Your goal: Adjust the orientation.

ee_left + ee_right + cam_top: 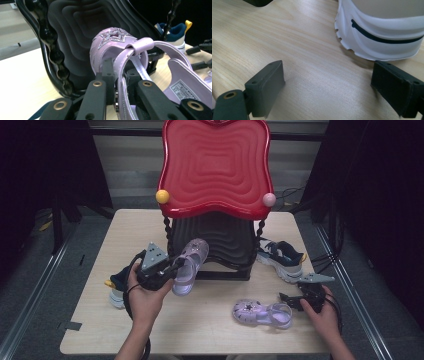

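The left gripper (pixel 176 265) is clenched on the strap of a lilac sandal (pixel 189 266). In the left gripper view, the strap (pixel 123 82) passes between the two jaws, which press on it from both sides. The lilac sandal is raised off the desk (pixel 100 320), toe end uppermost, directly in front of the black lower tier (pixel 215 237) of a two-tier stand. The star ornament (pixel 113 36) on the toe faces the ribbed black surface. The red upper tier (pixel 215 165) of the stand sits above it.

The right gripper (pixel 290 301) is released: in the right gripper view its jaws stand wide apart over bare wood, with nothing between them. It rests low at the right side of the desk, just beside the heel end of a second lilac sandal (pixel 262 312), which lies flat on the desk. A white-soled sneaker (pixel 282 257) lies just beyond the right gripper; its sole (pixel 382 32) appears near the jaw tips. Another sneaker (pixel 117 287) lies behind the left hand (pixel 145 295).
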Action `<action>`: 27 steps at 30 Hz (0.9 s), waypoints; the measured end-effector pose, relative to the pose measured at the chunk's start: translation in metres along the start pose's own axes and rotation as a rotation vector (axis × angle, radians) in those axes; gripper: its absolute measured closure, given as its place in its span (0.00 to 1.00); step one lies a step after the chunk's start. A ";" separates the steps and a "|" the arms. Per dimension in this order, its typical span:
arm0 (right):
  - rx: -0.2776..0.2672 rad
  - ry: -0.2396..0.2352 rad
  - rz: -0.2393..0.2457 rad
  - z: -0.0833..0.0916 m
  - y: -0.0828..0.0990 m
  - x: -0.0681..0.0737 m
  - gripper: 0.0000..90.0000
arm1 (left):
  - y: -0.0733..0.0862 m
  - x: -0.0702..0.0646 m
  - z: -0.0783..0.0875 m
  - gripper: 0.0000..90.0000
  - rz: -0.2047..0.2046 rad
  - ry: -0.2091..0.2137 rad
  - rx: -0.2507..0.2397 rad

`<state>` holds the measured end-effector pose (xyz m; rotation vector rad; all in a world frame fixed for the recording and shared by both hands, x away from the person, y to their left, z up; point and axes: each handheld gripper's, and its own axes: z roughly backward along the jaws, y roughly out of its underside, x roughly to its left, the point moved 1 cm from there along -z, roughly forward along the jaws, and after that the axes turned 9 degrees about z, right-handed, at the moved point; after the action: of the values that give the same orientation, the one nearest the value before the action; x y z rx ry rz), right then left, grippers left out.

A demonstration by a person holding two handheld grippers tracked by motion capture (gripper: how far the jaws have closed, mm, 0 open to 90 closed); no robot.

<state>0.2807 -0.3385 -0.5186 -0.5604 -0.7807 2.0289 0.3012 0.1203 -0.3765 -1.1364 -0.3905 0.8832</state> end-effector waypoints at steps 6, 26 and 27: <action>0.000 -0.001 0.000 0.000 0.000 0.000 0.12 | -0.001 -0.002 -0.007 0.92 0.013 -0.001 -0.017; 0.000 0.000 -0.001 0.000 0.000 0.000 0.12 | -0.003 -0.008 -0.030 0.91 0.037 -0.072 -0.107; 0.001 -0.002 -0.004 0.000 0.000 0.000 0.12 | -0.003 -0.009 -0.031 0.91 0.040 -0.078 -0.119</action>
<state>0.2806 -0.3385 -0.5185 -0.5567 -0.7813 2.0266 0.3180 0.0942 -0.3847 -1.2250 -0.4919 0.9514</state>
